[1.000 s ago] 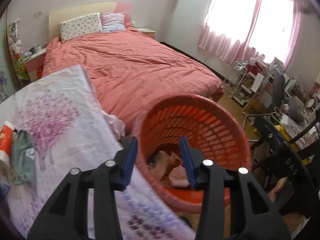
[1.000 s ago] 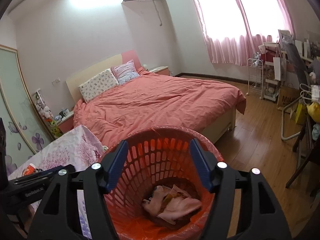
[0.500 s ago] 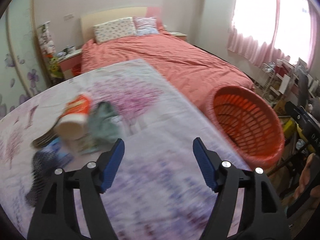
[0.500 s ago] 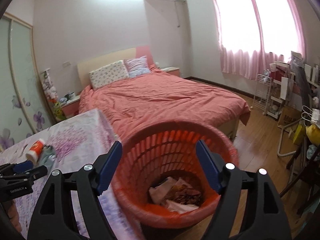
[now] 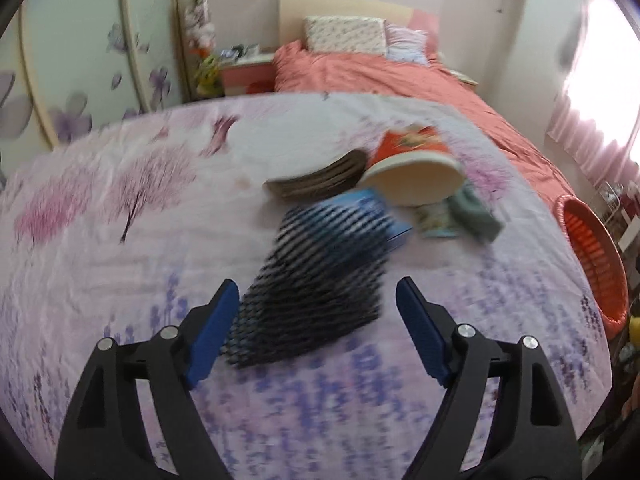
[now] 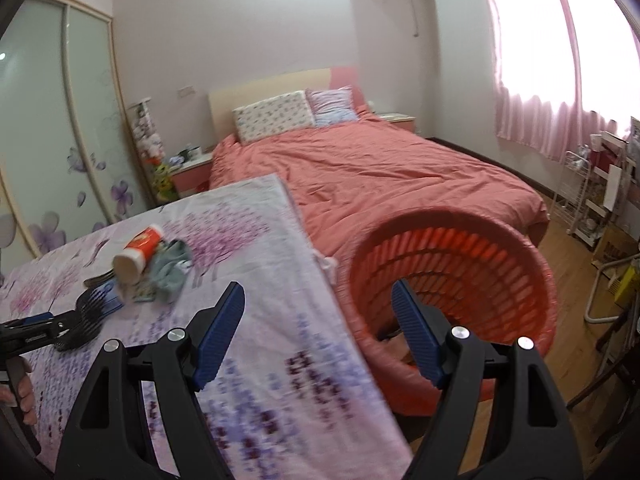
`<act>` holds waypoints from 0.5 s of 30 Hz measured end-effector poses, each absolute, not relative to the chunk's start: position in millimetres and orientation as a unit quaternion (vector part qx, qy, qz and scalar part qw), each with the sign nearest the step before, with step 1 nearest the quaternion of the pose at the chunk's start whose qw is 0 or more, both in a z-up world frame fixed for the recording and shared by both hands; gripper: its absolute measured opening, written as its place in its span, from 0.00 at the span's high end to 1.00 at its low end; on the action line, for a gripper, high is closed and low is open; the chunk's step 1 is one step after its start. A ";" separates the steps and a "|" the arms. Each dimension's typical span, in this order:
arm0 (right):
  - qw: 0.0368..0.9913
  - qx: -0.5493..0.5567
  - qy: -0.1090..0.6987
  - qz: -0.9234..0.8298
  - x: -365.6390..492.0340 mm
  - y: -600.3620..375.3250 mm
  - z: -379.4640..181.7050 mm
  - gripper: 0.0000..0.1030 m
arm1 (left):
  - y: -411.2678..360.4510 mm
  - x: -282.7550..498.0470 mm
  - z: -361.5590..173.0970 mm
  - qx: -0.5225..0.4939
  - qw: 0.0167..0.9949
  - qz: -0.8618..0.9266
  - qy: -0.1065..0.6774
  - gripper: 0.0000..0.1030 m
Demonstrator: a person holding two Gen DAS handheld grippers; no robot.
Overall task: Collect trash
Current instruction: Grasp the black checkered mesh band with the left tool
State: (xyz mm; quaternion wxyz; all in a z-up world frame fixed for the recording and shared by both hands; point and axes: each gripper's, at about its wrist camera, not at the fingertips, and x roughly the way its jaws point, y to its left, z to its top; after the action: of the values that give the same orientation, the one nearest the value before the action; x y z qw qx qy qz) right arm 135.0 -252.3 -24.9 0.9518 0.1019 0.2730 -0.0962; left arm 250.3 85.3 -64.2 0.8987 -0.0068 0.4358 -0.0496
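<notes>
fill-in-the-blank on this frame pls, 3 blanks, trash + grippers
The left gripper has its jaws ____ around the black mesh netting.
The orange basket stands between the table and the ____.
The paper cup lies on its ____.

Missing words: open; bed; side

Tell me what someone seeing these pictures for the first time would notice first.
Probably the black mesh netting lying on the floral tablecloth right between the open fingers of the left gripper, with a tipped-over red cup and other litter just beyond it. Next, the big orange basket beside the table's edge, ahead of the open right gripper, and the pink bed behind.
</notes>
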 end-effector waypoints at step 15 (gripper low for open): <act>0.947 0.083 0.304 -0.060 145.6 -212.7 -34.8 0.27 | 70.2 264.9 -88.9 0.017 0.893 -0.025 0.450 0.26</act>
State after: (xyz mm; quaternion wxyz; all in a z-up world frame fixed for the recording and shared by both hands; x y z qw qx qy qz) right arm 145.6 -212.7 -34.8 0.9470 0.0830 0.3043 -0.0604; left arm 264.9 70.2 -88.9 0.8927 0.0174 0.4496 -0.0252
